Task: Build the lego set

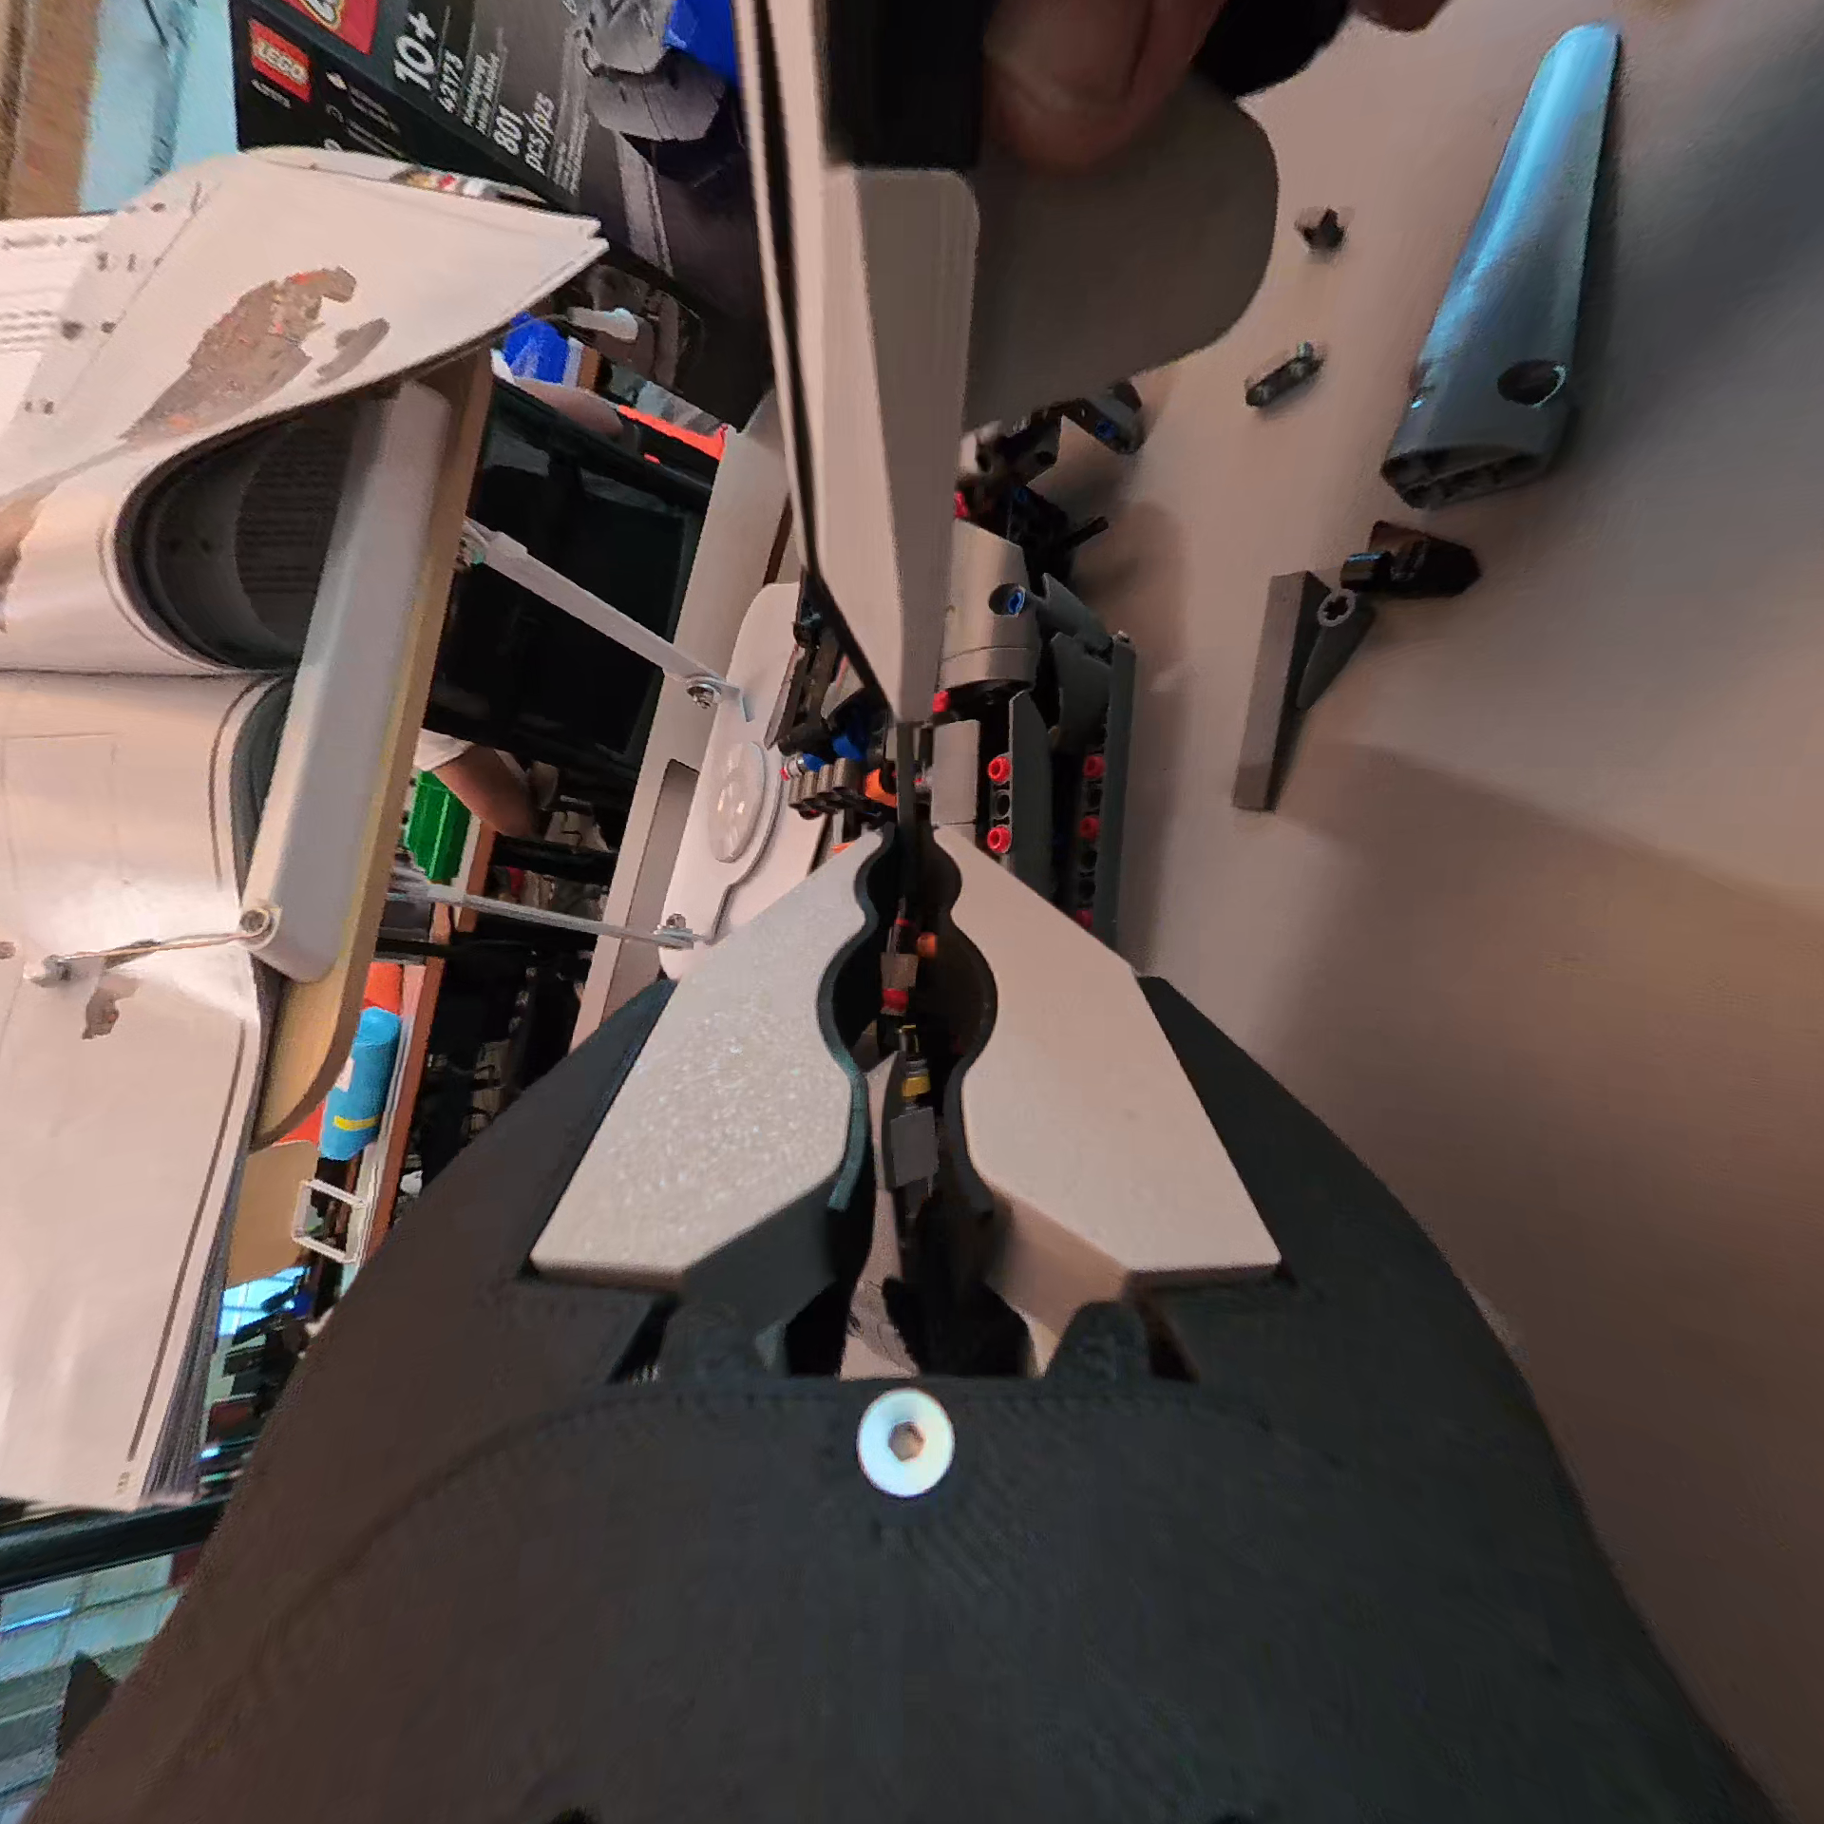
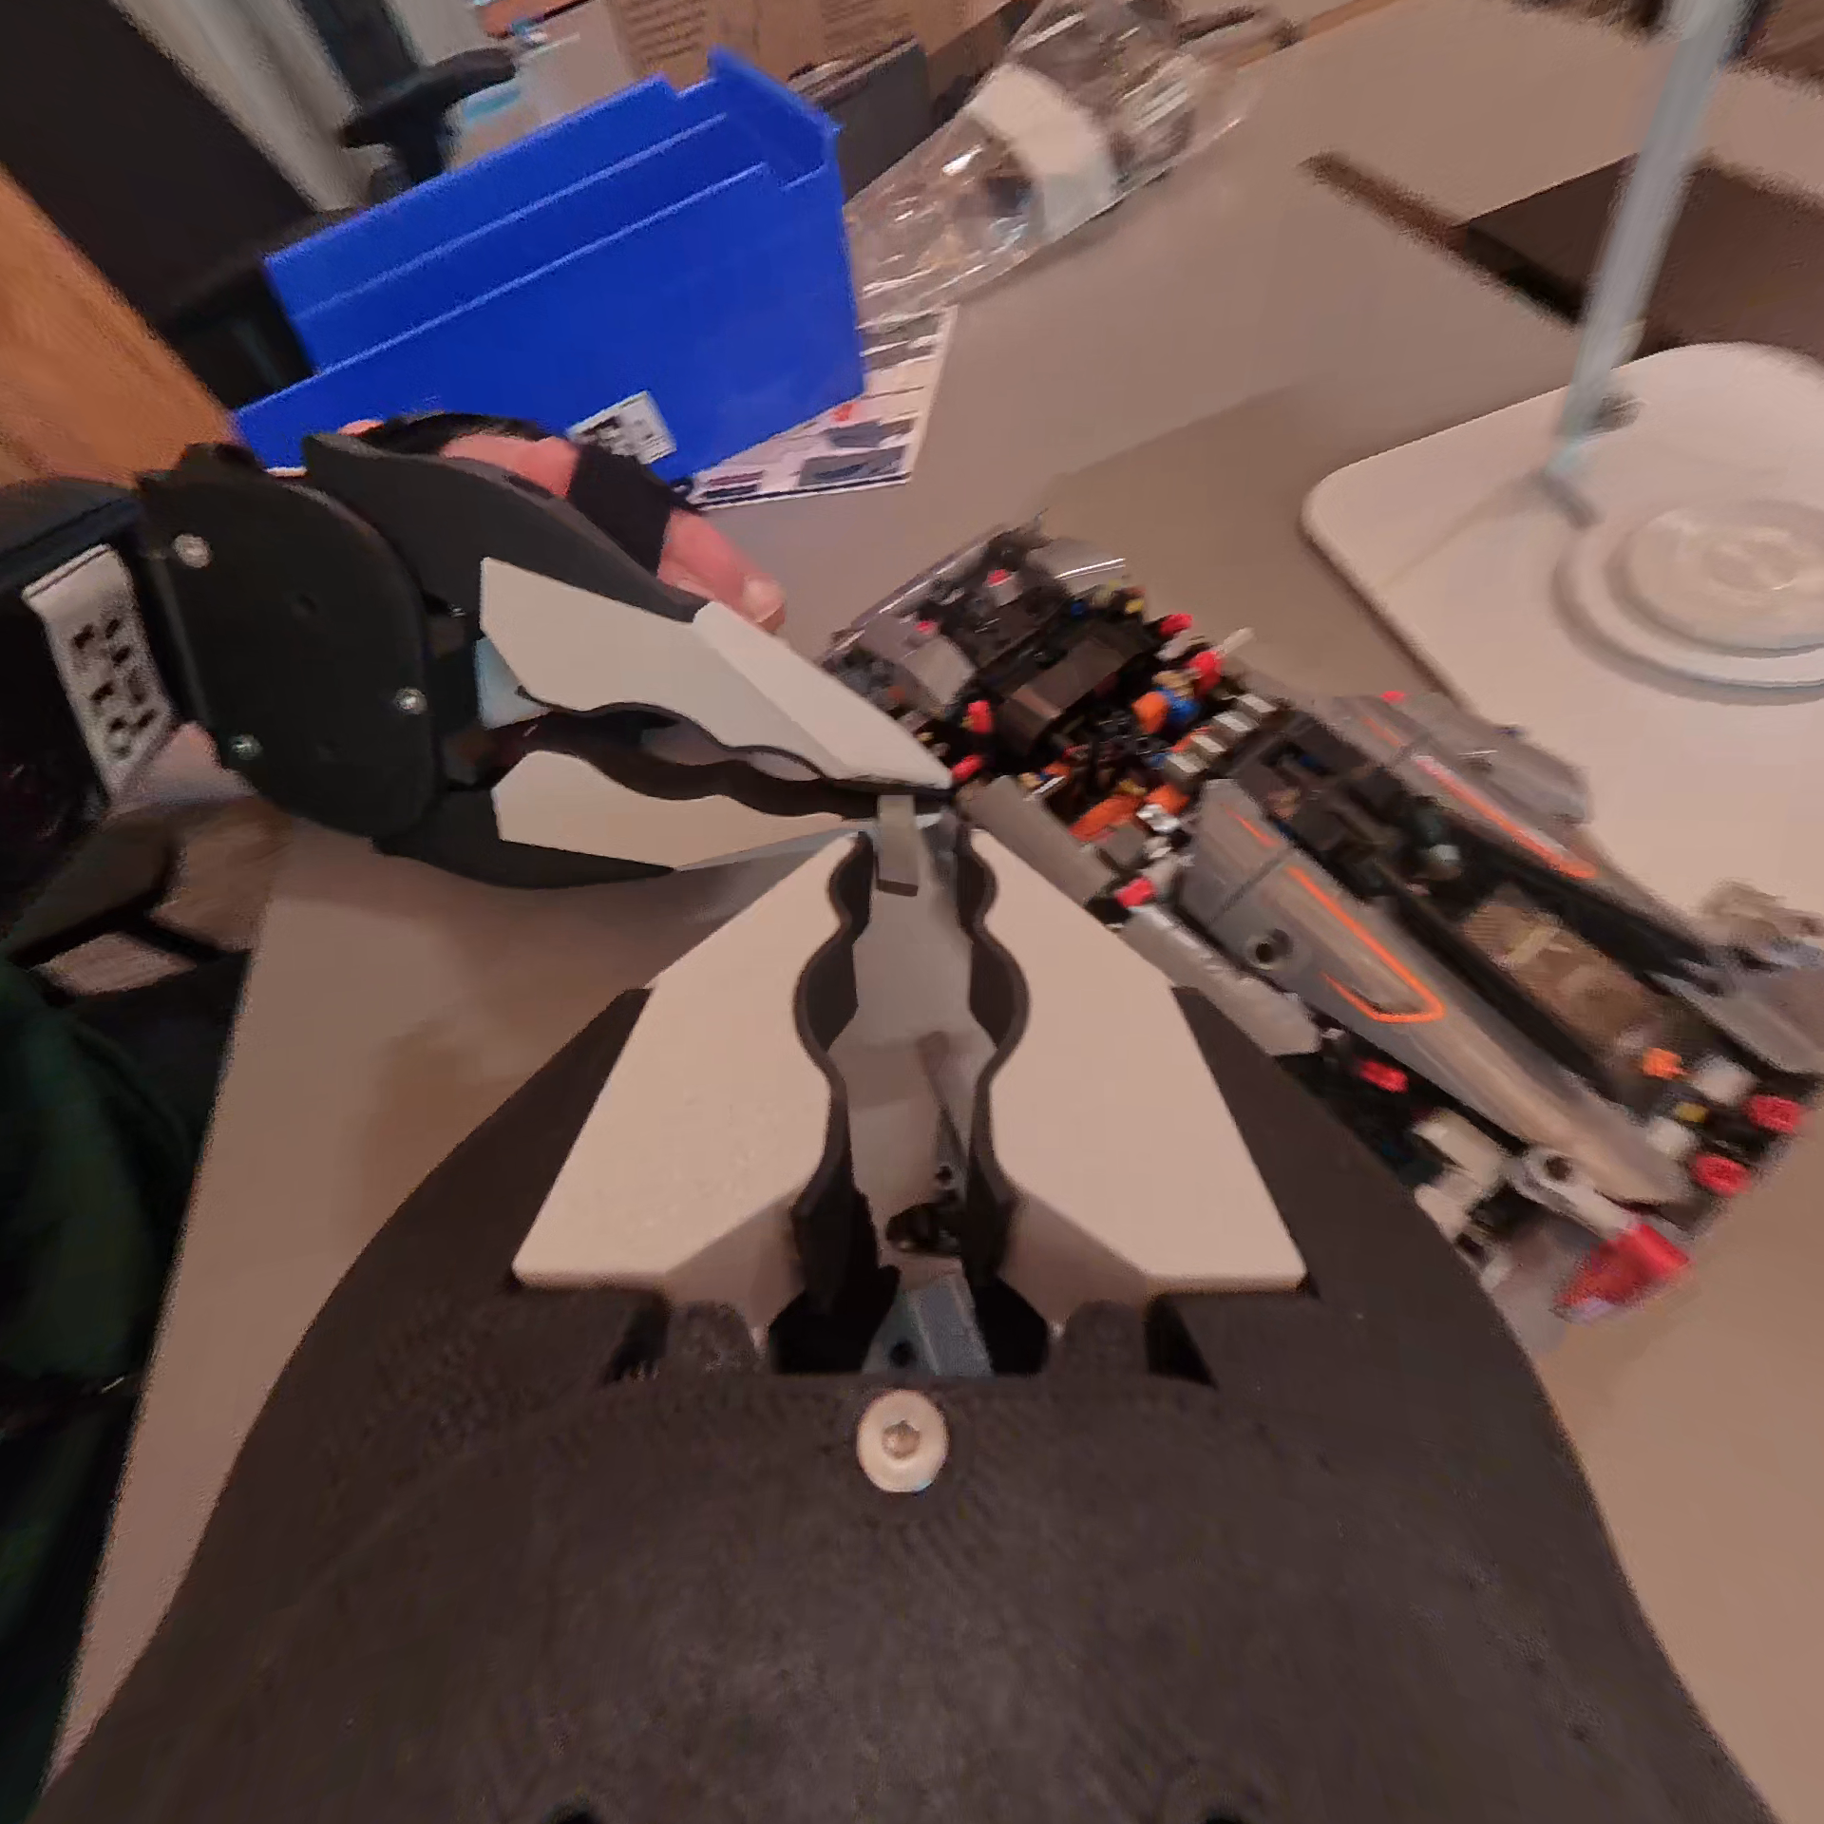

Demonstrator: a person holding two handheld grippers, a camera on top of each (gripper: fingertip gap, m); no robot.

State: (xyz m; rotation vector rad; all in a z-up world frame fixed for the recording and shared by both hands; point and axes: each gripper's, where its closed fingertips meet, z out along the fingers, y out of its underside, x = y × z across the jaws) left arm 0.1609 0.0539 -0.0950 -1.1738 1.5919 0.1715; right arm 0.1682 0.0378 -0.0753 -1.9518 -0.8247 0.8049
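Between both claw tips, a small grey piece (image 2: pixel 896 849) is pinched: right claw (image 2: pixel 913 839) and left claw (image 2: pixel 928 785) each clenched on it, just beside the model car (image 2: pixel 1332 888) on the worktop (image 2: pixel 1234 326).

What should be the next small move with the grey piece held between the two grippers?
Probably carry the small grey piece the short way right onto the car model. Both the left gripper and the right gripper meet at it beside the model's open, unfinished edge. Which one truly clamps it I cannot tell.
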